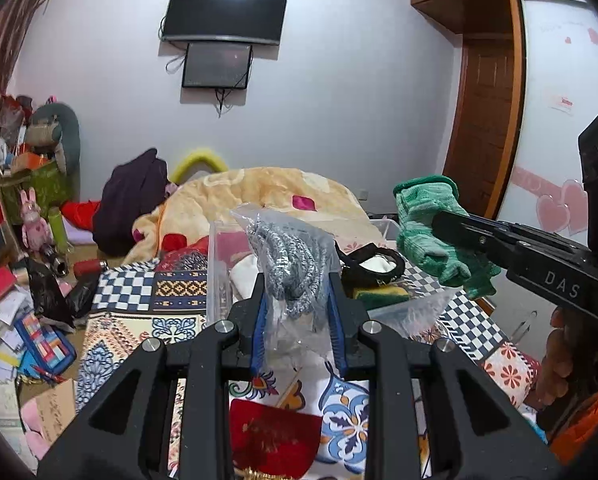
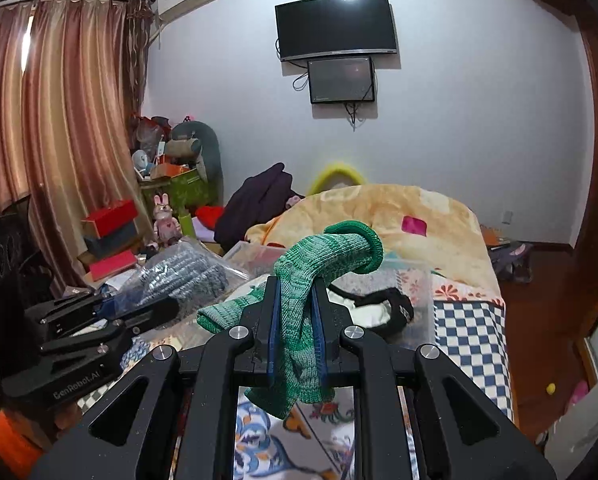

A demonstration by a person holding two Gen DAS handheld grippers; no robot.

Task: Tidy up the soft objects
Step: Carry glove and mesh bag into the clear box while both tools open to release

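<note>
Left gripper (image 1: pixel 297 300) clamped on bagged grey knit (image 1: pixel 295 252); right gripper (image 2: pixel 295 312) pinches green sock (image 2: pixel 319 264); slick plastic may slip, bin (image 1: pixel 219 276) apparently near full

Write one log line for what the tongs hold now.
left tongs: shut on bagged grey socks | right tongs: shut on green socks | both above bed

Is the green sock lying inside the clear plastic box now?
No. The green sock hangs in the air, clamped in the right tool, above the clear plastic box.
</note>
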